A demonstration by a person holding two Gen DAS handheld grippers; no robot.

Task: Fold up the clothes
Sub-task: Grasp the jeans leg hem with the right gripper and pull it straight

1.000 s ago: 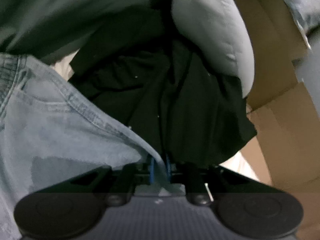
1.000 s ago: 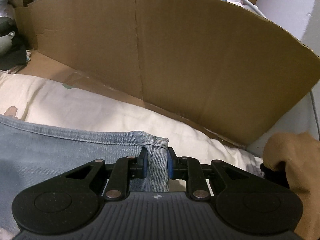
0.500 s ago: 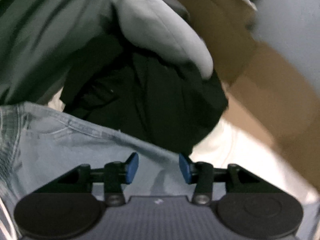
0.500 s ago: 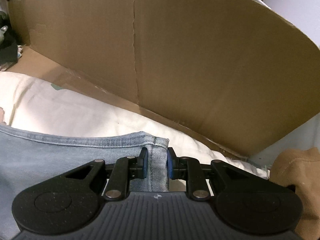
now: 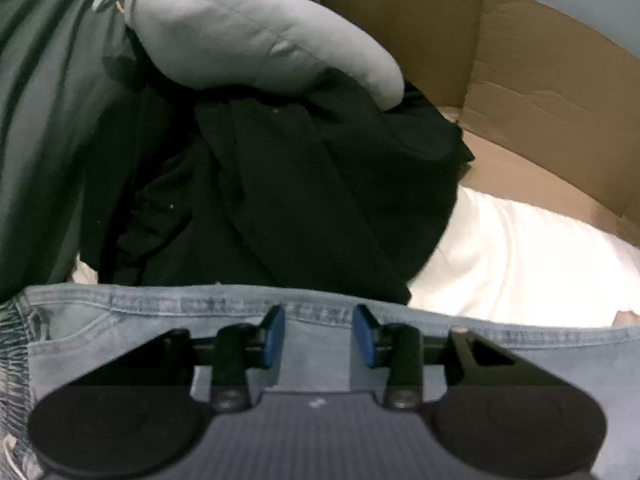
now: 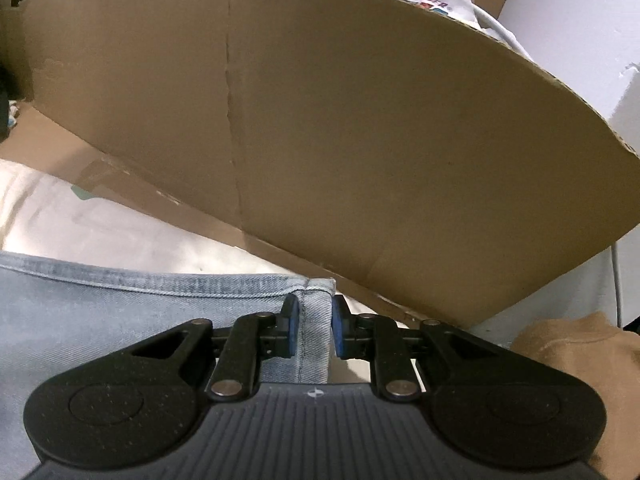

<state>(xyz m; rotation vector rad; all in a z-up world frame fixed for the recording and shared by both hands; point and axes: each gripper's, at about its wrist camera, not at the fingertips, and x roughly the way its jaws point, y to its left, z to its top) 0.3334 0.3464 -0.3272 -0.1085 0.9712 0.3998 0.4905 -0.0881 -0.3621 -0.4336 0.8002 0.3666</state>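
Note:
Light blue jeans point(image 5: 128, 320) lie flat on a white sheet point(image 5: 520, 264). My left gripper point(image 5: 319, 334) is open, its blue pads apart just above the jeans' stitched edge, holding nothing. In the right wrist view my right gripper point(image 6: 314, 330) is shut on the corner of the jeans point(image 6: 120, 304), with the seam pinched between the pads.
A pile of black clothing point(image 5: 300, 200), a grey padded garment point(image 5: 256, 36) and dark green cloth point(image 5: 44, 120) sits beyond the jeans. Cardboard walls point(image 6: 360, 140) rise close behind. A tan garment point(image 6: 572, 356) lies at the right. The cardboard also shows in the left wrist view point(image 5: 540, 92).
My left gripper let go of the jeans and opened, then swung right; the jeans edge now lies flat below it. My right gripper kept its grip and barely moved.

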